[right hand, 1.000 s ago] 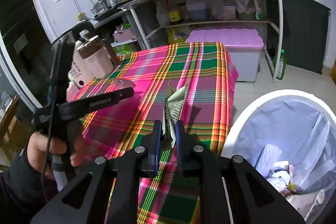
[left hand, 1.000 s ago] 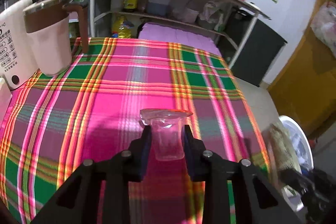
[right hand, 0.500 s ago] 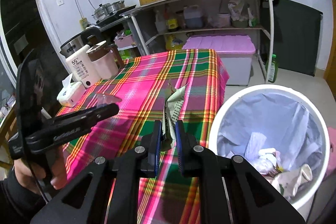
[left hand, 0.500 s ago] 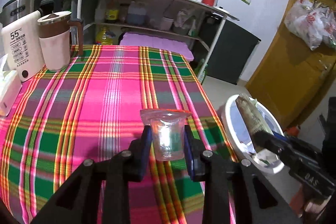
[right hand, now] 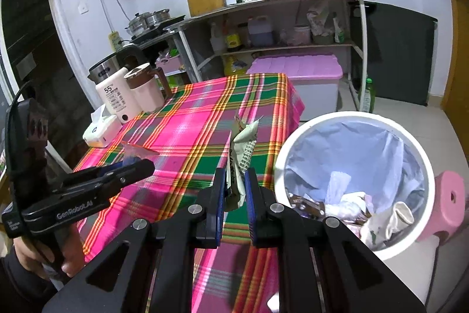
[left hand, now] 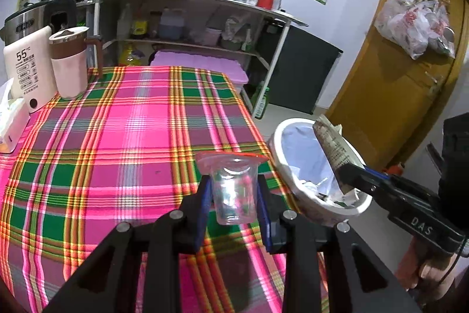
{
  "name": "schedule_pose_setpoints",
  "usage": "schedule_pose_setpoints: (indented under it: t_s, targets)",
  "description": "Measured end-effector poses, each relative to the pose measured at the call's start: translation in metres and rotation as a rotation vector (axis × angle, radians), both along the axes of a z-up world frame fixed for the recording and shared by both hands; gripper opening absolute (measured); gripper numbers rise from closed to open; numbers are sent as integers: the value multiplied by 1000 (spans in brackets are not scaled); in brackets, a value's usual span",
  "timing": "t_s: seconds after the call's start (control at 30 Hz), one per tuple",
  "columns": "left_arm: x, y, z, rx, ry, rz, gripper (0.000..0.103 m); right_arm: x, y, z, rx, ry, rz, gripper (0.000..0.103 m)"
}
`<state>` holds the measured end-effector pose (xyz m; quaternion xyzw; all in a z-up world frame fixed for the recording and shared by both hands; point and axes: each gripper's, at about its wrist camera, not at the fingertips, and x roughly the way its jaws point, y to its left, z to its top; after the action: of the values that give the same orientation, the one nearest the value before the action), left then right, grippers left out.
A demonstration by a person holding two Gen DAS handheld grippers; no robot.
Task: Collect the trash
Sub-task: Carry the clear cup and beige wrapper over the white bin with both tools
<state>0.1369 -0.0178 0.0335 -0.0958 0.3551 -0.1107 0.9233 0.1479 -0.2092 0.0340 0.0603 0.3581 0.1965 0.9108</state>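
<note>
At frame centre, the left tool [left hand: 233, 197] grips a clear plastic cup [left hand: 233, 194]. The right tool [right hand: 235, 192], marked "DAS", clamps a printed paper wrapper [right hand: 241, 157] beside the white lined bin [right hand: 356, 119]. The cream kettle base [left hand: 27, 72], upper left, reads "55°C".

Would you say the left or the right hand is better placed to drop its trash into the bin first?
Right, probably: in the left wrist view the right gripper holds its wrapper over the bin, while the left gripper's plastic cup is above the tablecloth.

The worktop under a pink-and-green plaid cloth [left hand: 132, 143] carries, at its far left corner, a white water dispenser [left hand: 27, 72], a pink-and-brown jug [left hand: 71, 60] and a white tissue box [left hand: 11, 122].
</note>
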Motion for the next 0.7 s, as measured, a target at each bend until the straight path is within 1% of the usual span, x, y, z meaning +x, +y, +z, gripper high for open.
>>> schedule_pose_setpoints:
  t_s: [0.3, 0.7]
  targets:
    - [-4, -19, 4, 2, -8, -50, 31, -8, -14, 4, -3, -8, -32, 14]
    - [8, -51, 6, 6, -7, -125, 31, -11, -39, 1, -4, -1, -86, 14]
